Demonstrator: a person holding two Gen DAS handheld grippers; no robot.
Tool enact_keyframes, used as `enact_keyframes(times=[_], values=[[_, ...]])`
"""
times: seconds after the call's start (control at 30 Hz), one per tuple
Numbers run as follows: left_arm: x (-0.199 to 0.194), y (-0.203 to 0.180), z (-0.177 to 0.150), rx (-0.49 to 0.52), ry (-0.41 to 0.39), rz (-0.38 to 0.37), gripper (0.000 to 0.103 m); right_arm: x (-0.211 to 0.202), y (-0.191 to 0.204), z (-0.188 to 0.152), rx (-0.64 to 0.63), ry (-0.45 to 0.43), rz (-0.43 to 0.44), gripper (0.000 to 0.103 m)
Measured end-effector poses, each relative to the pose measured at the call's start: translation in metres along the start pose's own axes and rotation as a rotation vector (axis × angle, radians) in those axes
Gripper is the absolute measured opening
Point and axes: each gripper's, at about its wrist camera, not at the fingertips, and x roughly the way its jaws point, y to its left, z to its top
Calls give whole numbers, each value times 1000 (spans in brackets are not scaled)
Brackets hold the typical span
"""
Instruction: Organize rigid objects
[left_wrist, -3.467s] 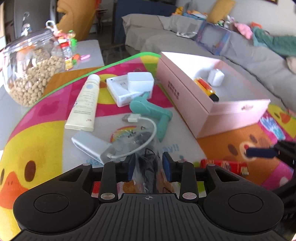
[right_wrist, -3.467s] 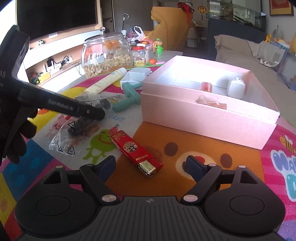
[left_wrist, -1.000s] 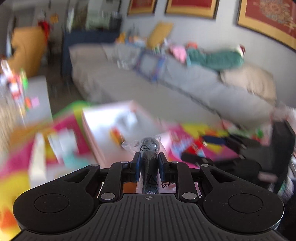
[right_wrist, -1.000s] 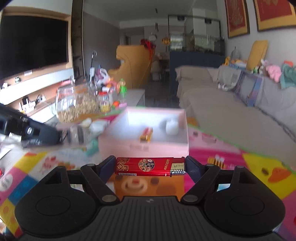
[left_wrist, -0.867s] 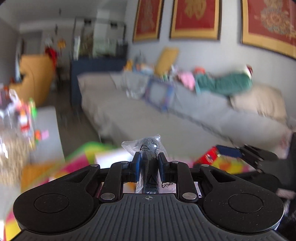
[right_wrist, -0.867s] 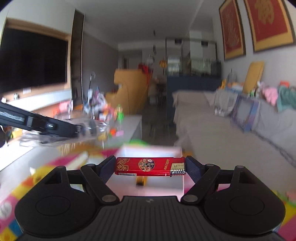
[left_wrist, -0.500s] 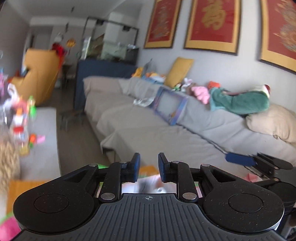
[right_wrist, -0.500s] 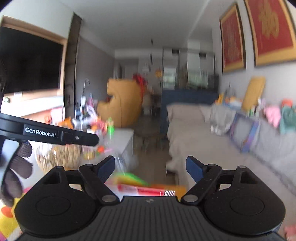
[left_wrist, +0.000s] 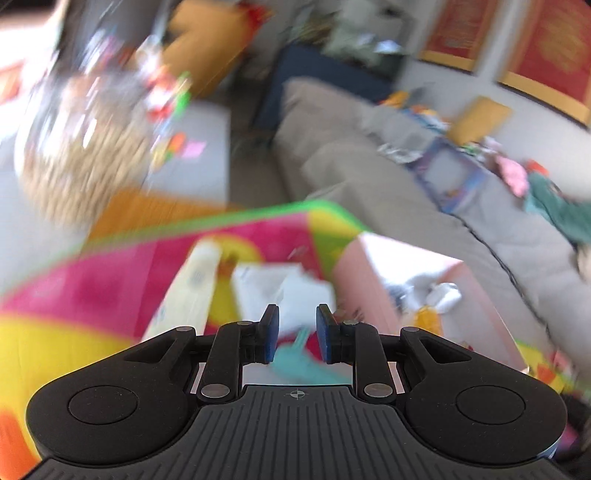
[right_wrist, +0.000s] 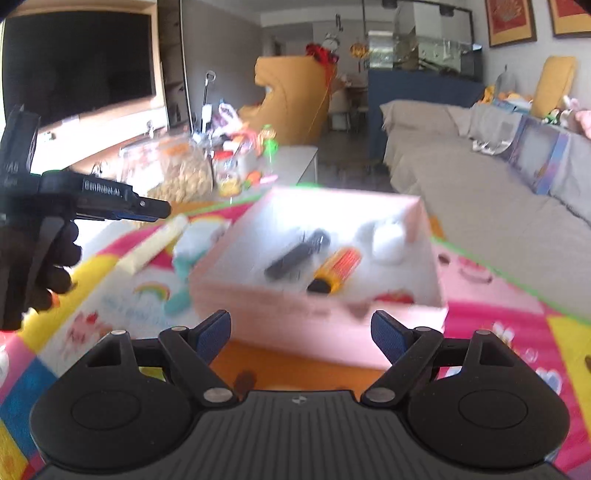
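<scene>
Inside, the pink box (right_wrist: 332, 317) held a dark object in clear wrap (right_wrist: 295, 254), an orange-and-black cylinder (right_wrist: 334, 271) beside it, a white rounded item (right_wrist: 386, 240) toward the far corner, and a red thing (right_wrist: 393, 297) against the near wall — all softened by blur. The box sat on a bright play mat (right_wrist: 498, 317) printed with cartoon patches. Left of the box lay a teal gadget (right_wrist: 181, 266), a cream tube (right_wrist: 153, 245) and a white carton (left_wrist: 273, 284); the blur hid whether they touched each other.

The right gripper (right_wrist: 301, 332) hung just short of the box's near wall, its blue pads spread wide with nothing between them. The left gripper (left_wrist: 297, 339) had its jaws narrowly parted — a small gap, and nothing gripped there either; through that gap the teal gadget showed on the mat below. In the right wrist view the left gripper (right_wrist: 147, 210) reached in from the left edge, held by a dark gloved hand (right_wrist: 40, 273), above the mat near the tube.

Beyond the mat stood a glass jar of pale nuts (left_wrist: 81, 147) and a cluster of small bottles and toys (right_wrist: 243, 162) on a grey table (left_wrist: 199, 147). A grey sofa (right_wrist: 480, 184) ran along the right side, and a dark television (right_wrist: 77, 62) filled the wall on the left.
</scene>
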Motion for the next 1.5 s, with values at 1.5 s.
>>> enact_keyframes(times=[1.5], values=[[-81, 6, -110, -99, 176, 15, 29, 18, 41, -49, 7, 95, 102, 87]])
